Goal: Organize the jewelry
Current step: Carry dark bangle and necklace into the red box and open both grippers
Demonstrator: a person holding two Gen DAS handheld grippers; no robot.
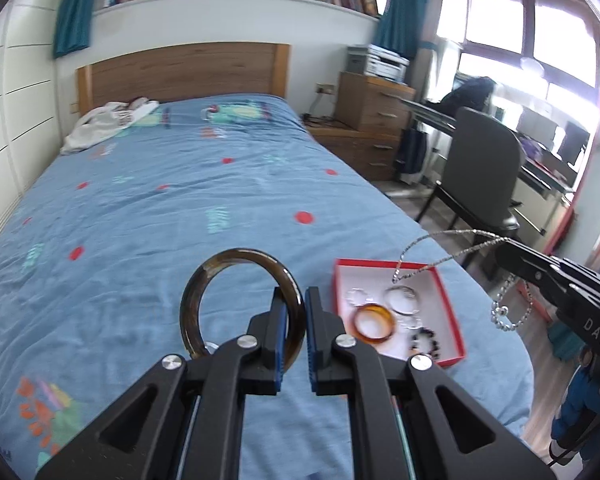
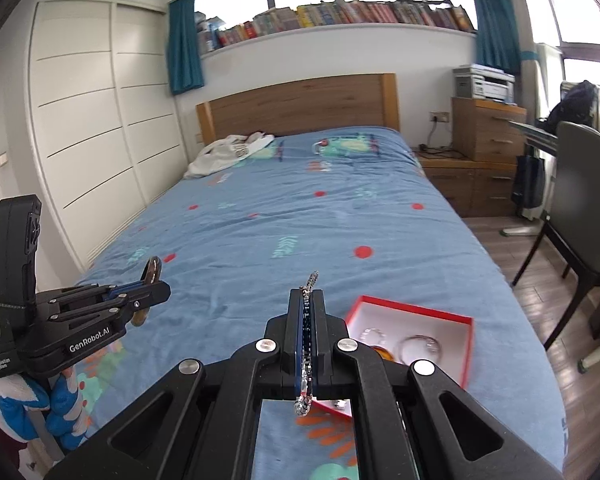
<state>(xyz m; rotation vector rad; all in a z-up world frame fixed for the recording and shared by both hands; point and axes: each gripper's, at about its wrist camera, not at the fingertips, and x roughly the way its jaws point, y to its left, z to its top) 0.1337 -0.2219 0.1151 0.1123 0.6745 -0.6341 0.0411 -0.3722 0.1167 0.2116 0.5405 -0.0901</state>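
Note:
My left gripper (image 1: 296, 300) is shut on a dark brown bangle (image 1: 204, 280) and holds it upright above the blue bedspread; it also shows in the right wrist view (image 2: 150, 280). My right gripper (image 2: 307, 300) is shut on a silver chain necklace (image 2: 307, 344), which hangs over the box in the left wrist view (image 1: 440, 248). A red-rimmed white box (image 1: 444, 280) lies on the bed to the right, holding an amber bangle (image 1: 374, 324), clear bangles (image 1: 400, 298) and a dark bead bracelet (image 1: 426, 342). The box also shows in the right wrist view (image 2: 466, 344).
The bed (image 1: 180, 200) has a wooden headboard (image 1: 184, 72) and crumpled white cloth (image 1: 100, 124) near the pillow end. A chair (image 1: 480, 168), a desk and wooden drawers (image 1: 372, 108) stand on the right. White wardrobe doors (image 2: 88, 120) line the left wall.

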